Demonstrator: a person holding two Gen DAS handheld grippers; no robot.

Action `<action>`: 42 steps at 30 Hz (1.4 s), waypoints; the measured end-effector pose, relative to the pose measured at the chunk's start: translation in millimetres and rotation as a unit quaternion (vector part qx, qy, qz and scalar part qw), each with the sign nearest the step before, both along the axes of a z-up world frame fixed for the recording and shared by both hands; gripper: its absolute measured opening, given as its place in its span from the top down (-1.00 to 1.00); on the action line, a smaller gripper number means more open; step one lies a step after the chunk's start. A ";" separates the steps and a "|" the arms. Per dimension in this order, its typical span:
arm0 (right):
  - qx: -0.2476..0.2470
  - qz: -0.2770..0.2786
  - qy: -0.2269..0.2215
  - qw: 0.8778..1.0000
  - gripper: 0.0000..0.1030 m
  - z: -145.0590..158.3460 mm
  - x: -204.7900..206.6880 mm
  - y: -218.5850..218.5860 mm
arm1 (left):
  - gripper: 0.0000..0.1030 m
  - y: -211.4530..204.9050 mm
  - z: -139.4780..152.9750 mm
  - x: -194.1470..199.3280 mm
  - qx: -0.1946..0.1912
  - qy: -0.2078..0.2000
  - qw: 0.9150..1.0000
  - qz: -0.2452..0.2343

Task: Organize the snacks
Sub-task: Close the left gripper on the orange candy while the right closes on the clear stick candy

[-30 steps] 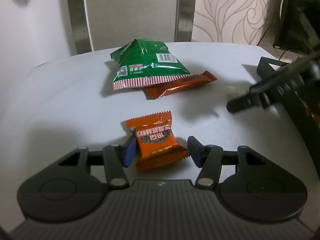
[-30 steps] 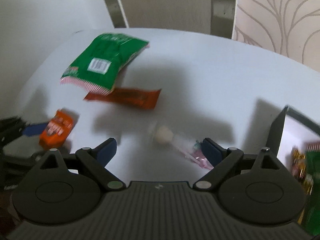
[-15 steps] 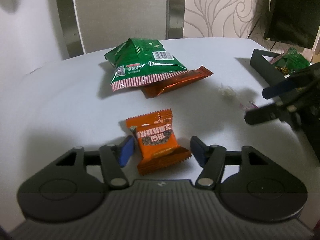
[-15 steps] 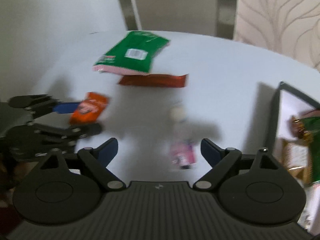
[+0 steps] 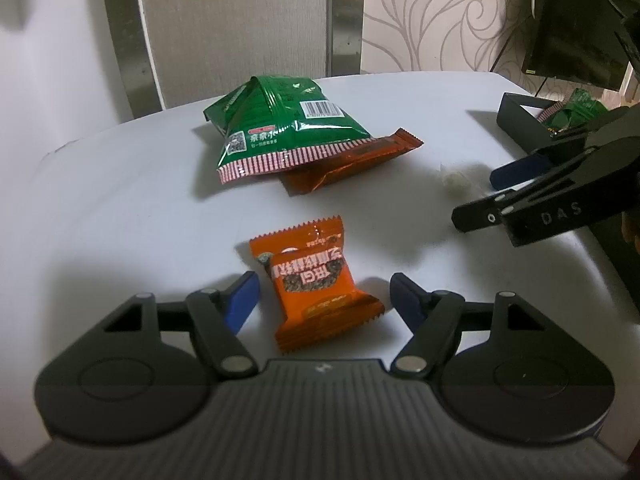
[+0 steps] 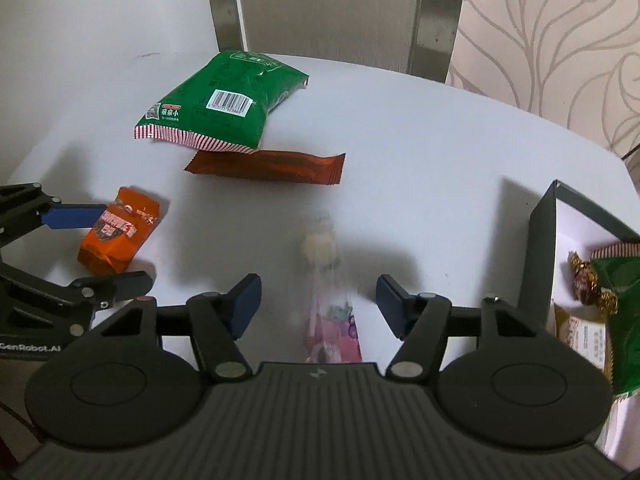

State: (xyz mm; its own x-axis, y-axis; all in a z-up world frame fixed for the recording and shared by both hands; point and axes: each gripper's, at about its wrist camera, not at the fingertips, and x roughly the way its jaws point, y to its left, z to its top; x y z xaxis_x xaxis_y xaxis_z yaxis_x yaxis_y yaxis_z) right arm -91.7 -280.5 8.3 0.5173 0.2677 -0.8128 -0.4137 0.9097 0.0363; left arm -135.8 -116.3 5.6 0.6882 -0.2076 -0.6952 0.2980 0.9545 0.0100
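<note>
Both views are dim and grainy, with a cool, soft light that seems to come from above and the near side, since shadows fall away to the far side. The table carries broad, soft-edged shadows, darkest near the left gripper and left of the box. Small glints sit on the green bag and the orange packet. The lollipop is smeared and pale, possibly from motion blur. Fisheye bending curves the table rim, and the corners darken.
</note>
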 end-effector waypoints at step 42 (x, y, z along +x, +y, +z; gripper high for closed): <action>0.142 -0.056 0.012 0.988 0.68 29.4 -65.4 -33.9 | 0.23 -3.2 10.7 -5.7 -0.025 -0.001 0.999 -0.037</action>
State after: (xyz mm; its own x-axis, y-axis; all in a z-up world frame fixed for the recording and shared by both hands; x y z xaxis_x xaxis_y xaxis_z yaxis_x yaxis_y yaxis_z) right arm -157.2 -314.4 37.6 0.5383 0.4288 -0.7255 -0.3067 0.9015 0.3052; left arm -141.6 -119.5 16.3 0.6703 -0.2929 -0.6818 0.3682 0.9290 -0.0370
